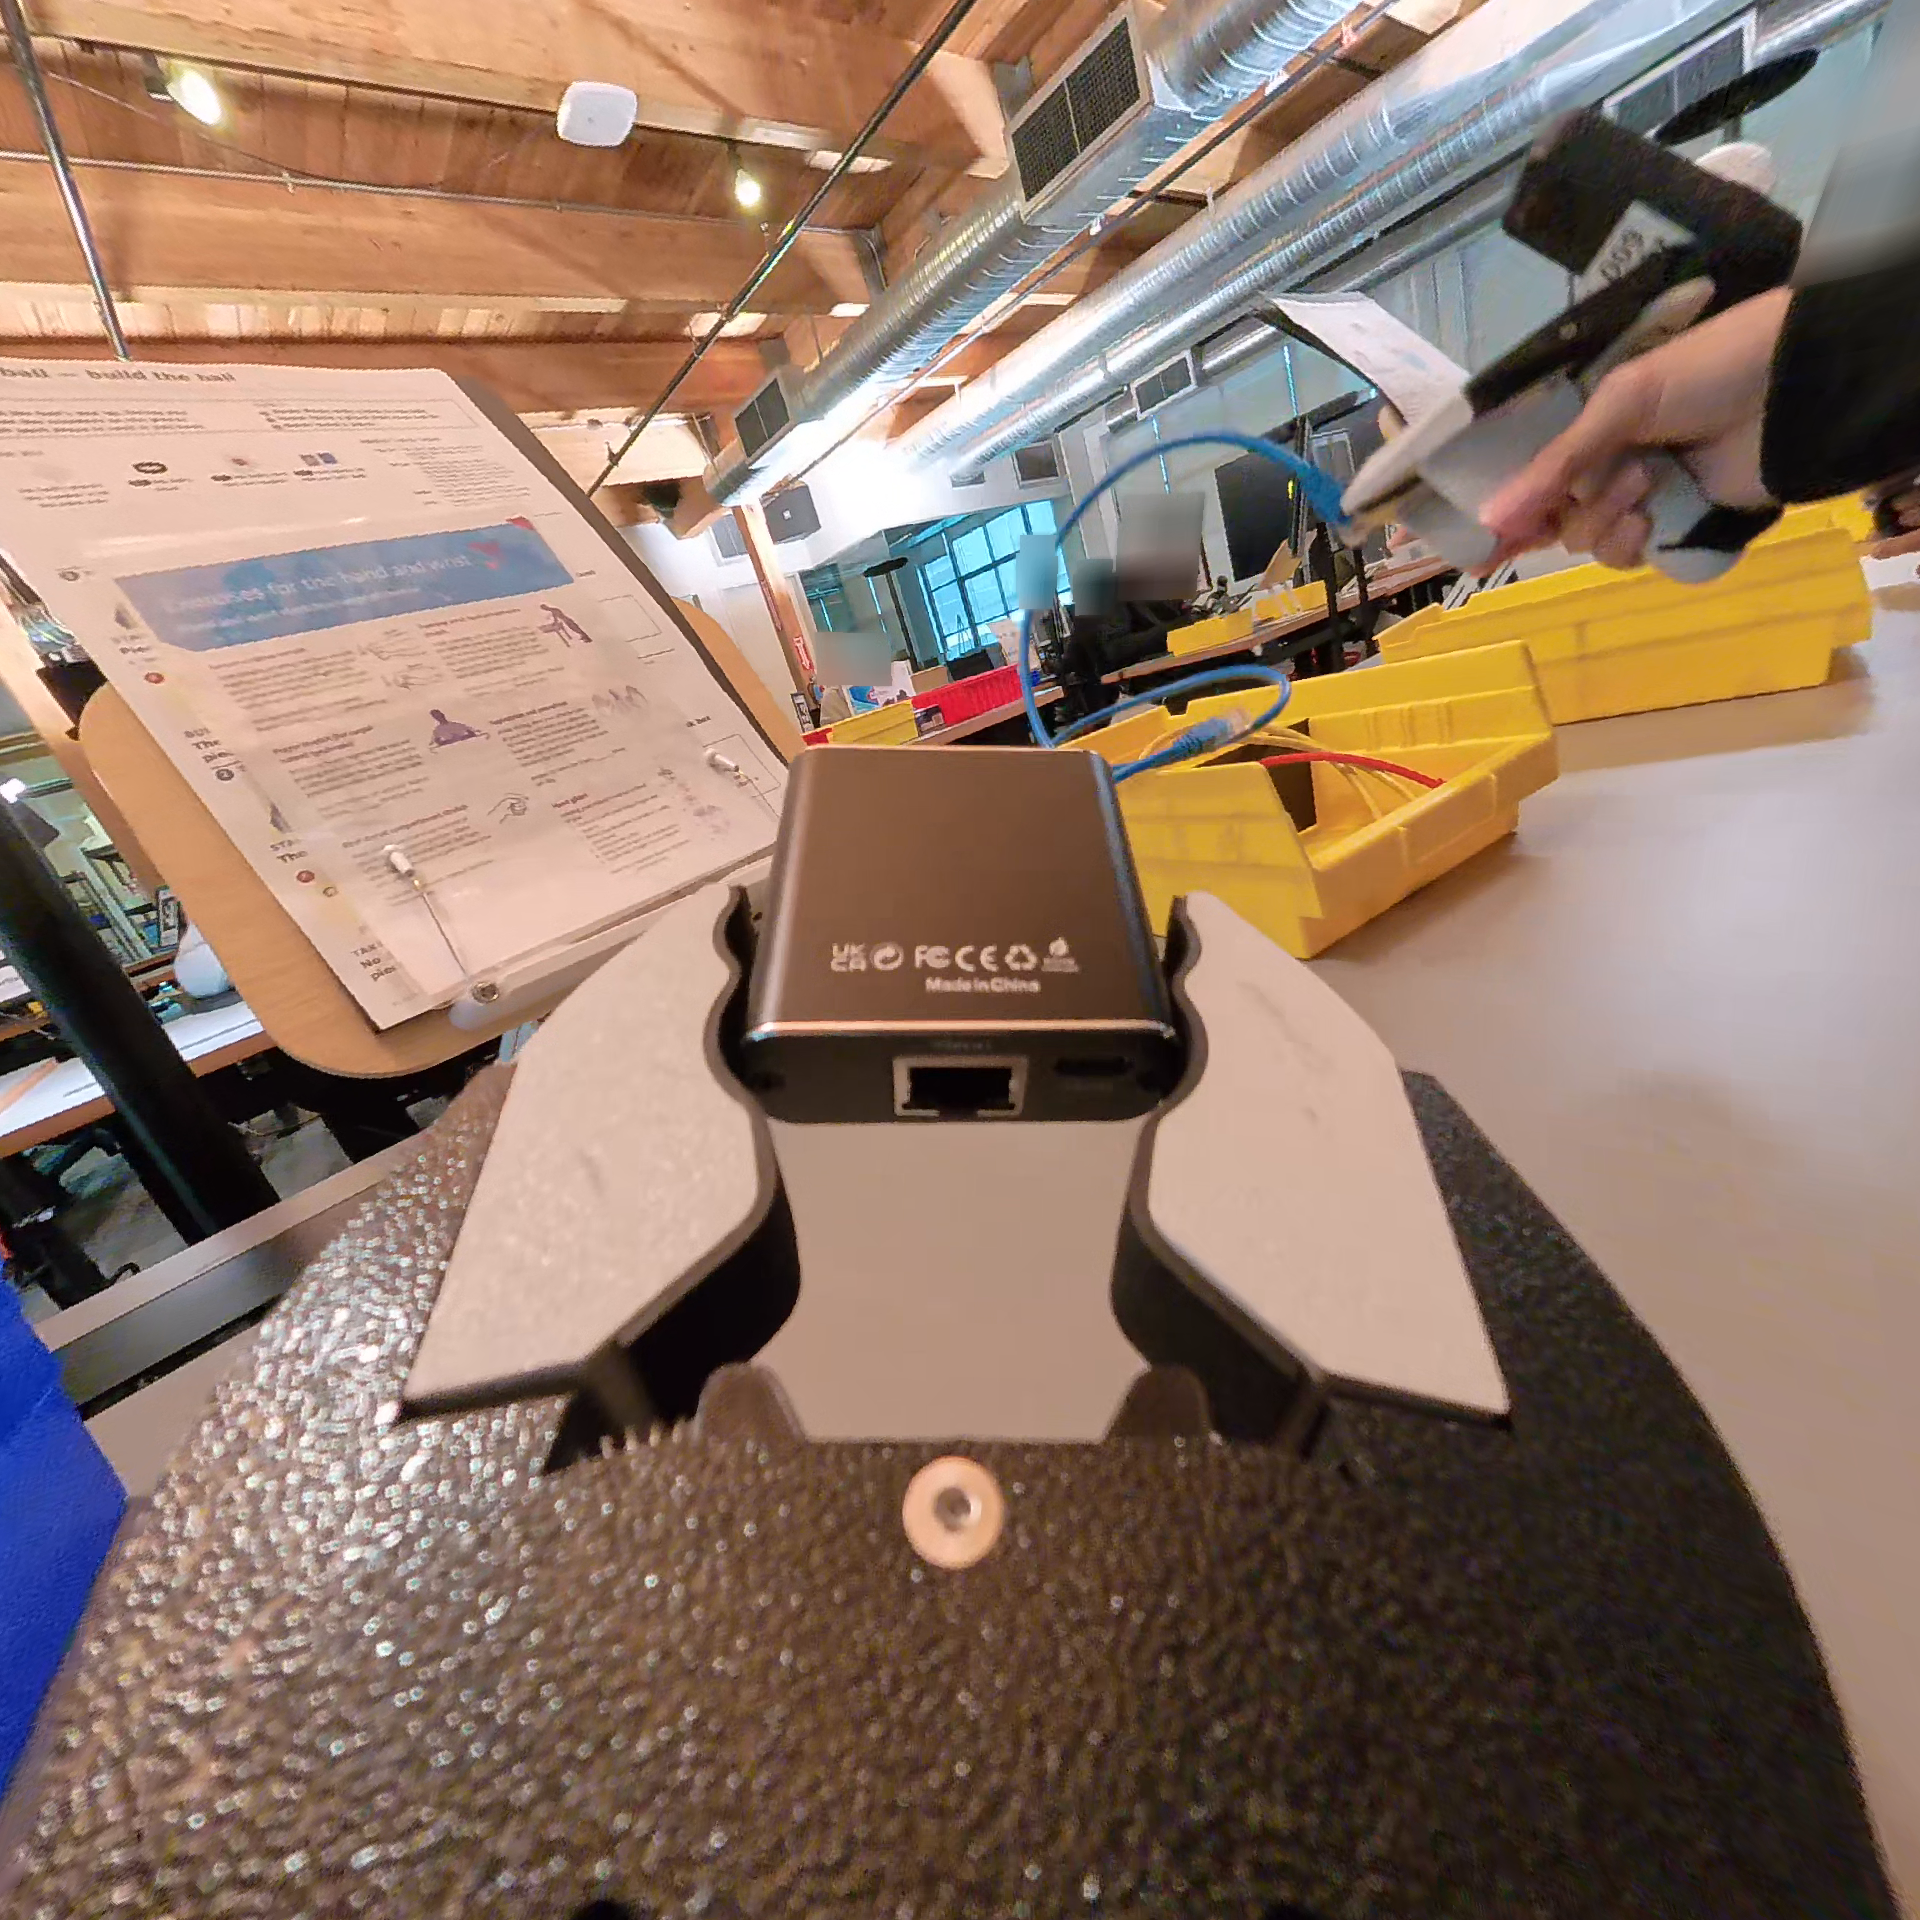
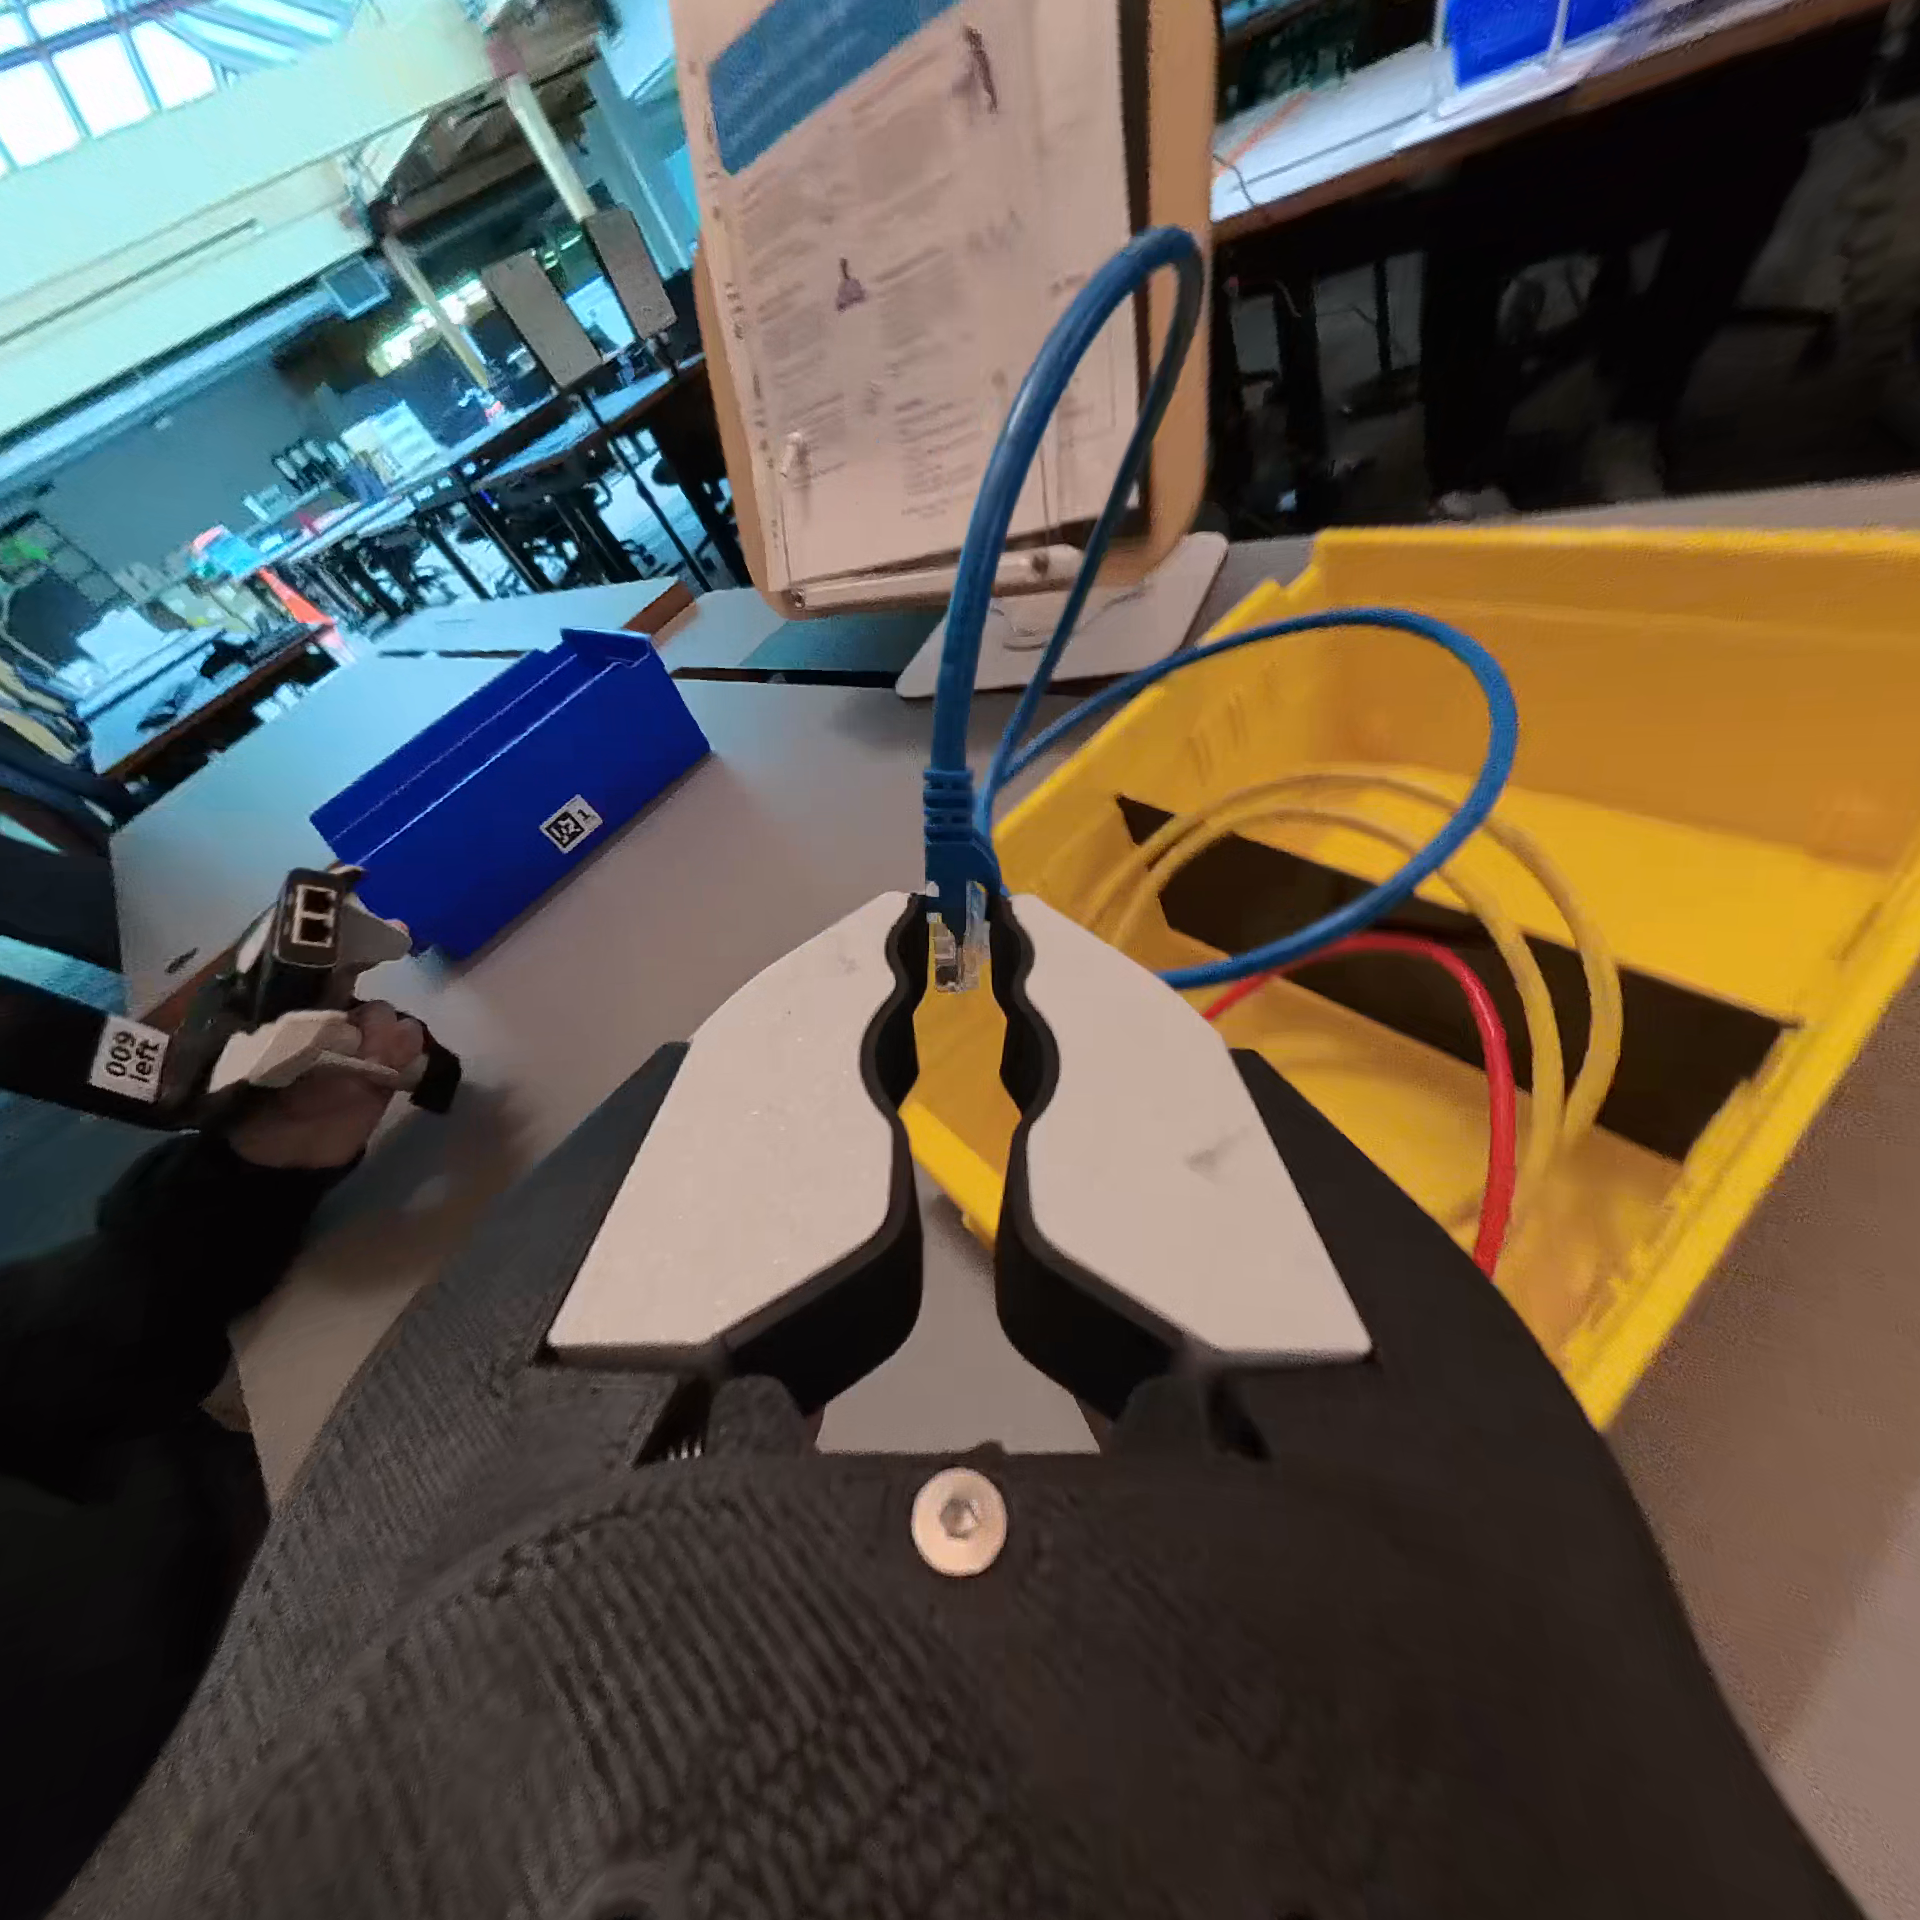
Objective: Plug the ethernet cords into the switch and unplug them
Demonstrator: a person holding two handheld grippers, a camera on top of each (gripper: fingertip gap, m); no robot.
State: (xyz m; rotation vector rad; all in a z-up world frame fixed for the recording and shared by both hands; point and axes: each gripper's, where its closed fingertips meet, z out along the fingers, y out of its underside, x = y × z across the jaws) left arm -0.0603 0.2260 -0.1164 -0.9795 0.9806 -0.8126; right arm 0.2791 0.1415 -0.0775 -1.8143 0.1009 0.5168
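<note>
My left gripper [image 1: 956,935] is shut on the black switch [image 1: 951,883] and holds it above the grey table, one port facing the camera. In the right wrist view the switch [image 2: 307,925] sits far left with two ports facing right. My right gripper [image 2: 961,920] is shut on the plug of a blue ethernet cord [image 2: 956,831]; the cord loops up and back into the yellow bin. In the left wrist view the right gripper [image 1: 1361,509] is up at the right with the blue cord [image 1: 1143,488], apart from the switch.
A yellow bin [image 2: 1558,862] with yellow and red cords [image 2: 1496,1101] lies right of the right gripper. More yellow bins [image 1: 1662,613] lie farther back. A blue bin [image 2: 499,800] and a sheet stand [image 1: 343,665] are on the table's left side.
</note>
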